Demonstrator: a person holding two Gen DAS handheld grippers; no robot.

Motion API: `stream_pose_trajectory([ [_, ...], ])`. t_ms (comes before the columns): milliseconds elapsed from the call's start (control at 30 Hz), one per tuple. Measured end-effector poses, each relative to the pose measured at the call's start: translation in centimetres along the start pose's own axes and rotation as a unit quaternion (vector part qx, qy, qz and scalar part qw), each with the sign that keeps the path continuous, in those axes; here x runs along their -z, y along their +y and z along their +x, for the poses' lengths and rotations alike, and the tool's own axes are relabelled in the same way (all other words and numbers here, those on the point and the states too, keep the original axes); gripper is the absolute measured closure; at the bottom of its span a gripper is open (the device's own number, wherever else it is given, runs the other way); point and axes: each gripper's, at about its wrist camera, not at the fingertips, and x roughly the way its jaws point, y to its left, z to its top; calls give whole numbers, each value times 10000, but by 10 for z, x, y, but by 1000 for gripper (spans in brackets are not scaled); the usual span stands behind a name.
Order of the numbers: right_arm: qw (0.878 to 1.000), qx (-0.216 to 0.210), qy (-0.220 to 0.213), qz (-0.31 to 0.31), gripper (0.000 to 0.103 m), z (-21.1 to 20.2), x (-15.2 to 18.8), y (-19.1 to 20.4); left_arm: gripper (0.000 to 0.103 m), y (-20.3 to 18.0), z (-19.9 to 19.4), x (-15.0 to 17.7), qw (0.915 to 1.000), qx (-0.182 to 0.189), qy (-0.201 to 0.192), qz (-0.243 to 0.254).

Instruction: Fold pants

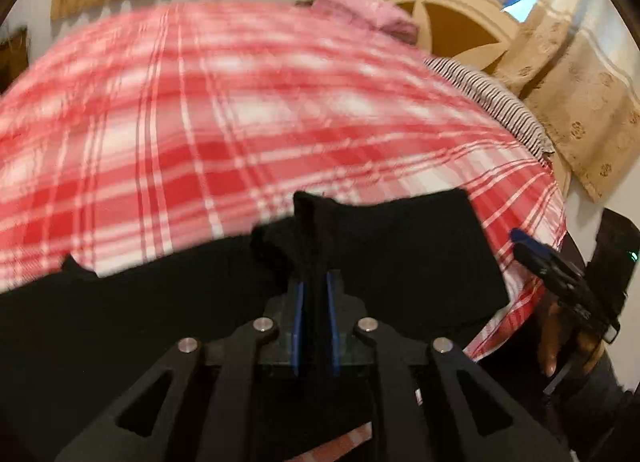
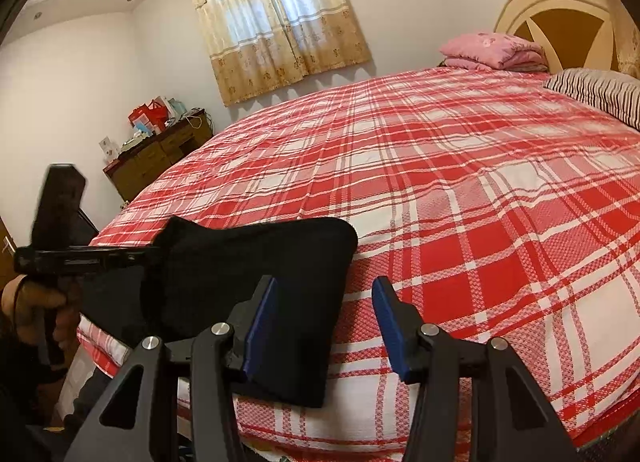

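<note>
- The black pants (image 2: 256, 262) lie at the near edge of the bed (image 2: 460, 181), on the red and white checked bedspread (image 2: 480, 242). It is a big flat place, so it looks good for folding.
- The pants look partly folded. In the right wrist view they make a thick dark block with a rounded far corner. One part hangs down past the edge of the bed.
- The left gripper (image 1: 316, 282) is nearly closed. Its two blue pads (image 1: 298, 302) pinch a bunch of the black cloth, and the cloth stands up in a little peak between them. I think it holds the pants up so a part can be carried over or pulled straight.
- The left wrist view is blurry, so that gripper may be moving.
- The right gripper (image 2: 324, 302) is wide open and holds nothing. Its left pad (image 2: 260, 322) is over the near side of the pants, and its right pad is over bare bedspread. I think it is waiting to grab an edge or to press the cloth flat.
- Far from the pants, by the headboard (image 2: 560, 21), sit a folded pink blanket (image 2: 492, 47) and a striped pillow (image 2: 600, 91). They are out of the way.
- I see no basket, box or drawer for the pants. A brown dresser (image 2: 160, 153) by the wall has small boxes on top. I cannot tell what is in them.
</note>
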Motion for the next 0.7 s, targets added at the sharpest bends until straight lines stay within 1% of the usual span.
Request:
stream_pose_trajectory([
  [67, 9998, -108, -14, -188, 50, -1, 2, 9, 72, 6, 7, 3, 9999, -136, 73, -64],
  [100, 9994, -171, -2, -284, 49, -2, 3, 14, 57, 9, 8, 6, 9997, -202, 59, -106],
  [133, 9987, -242, 29, -437, 49, -2, 4, 21, 46, 10, 5, 8, 9997, -201, -47, -123],
  [167, 9977, -285, 72, -619, 49, 0, 6, 28, 41, 12, -1, 11, 9996, -131, -214, -114],
  [200, 9962, -304, 119, -806, 49, 2, 9, 38, 33, 11, -6, 13, 9995, -34, -311, -71],
  [233, 9936, -286, 193, -1072, 49, 5, 12, 49, 28, 9, -11, 17, 9993, 71, -372, 43],
  [300, 9854, -166, 302, -1670, 49, 11, 21, 74, 27, 6, -12, 23, 9992, 77, -333, 225],
  [367, 9725, -111, 494, -2272, 49, 22, 31, 99, 27, 5, -5, 26, 9994, 117, -181, 257],
  [400, 9635, 0, 597, -2610, 49, 29, 37, 112, 28, 6, 0, 26, 9996, 142, -149, 197],
  [467, 9489, 135, 740, -3064, 49, 41, 48, 130, 30, 7, 5, 25, 9994, 251, -144, 191],
  [500, 9449, 183, 817, -3165, 49, 47, 51, 134, 37, 7, 9, 23, 9994, 252, -137, 183],
  [533, 9426, 181, 922, -3203, 49, 54, 53, 137, 50, 8, 11, 21, 9995, 257, -116, 132],
  [567, 9425, 178, 990, -3188, 49, 59, 54, 137, 57, 9, 13, 20, 9994, 325, -90, 96],
  [600, 9436, 224, 1022, -3141, 49, 65, 53, 135, 73, 9, 14, 19, 9991, 416, -58, 66],
  [633, 9464, 244, 1042, -3048, 49, 68, 51, 132, 85, 7, 13, 19, 9988, 474, -47, 89],
  [667, 9506, 181, 1074, -2908, 52, 68, 47, 128, 88, 5, 10, 19, 9985, 528, -64, 147],
  [700, 9554, 104, 1059, -2754, 65, 66, 44, 124, 89, 3, 6, 20, 9980, 601, -84, 185],
])
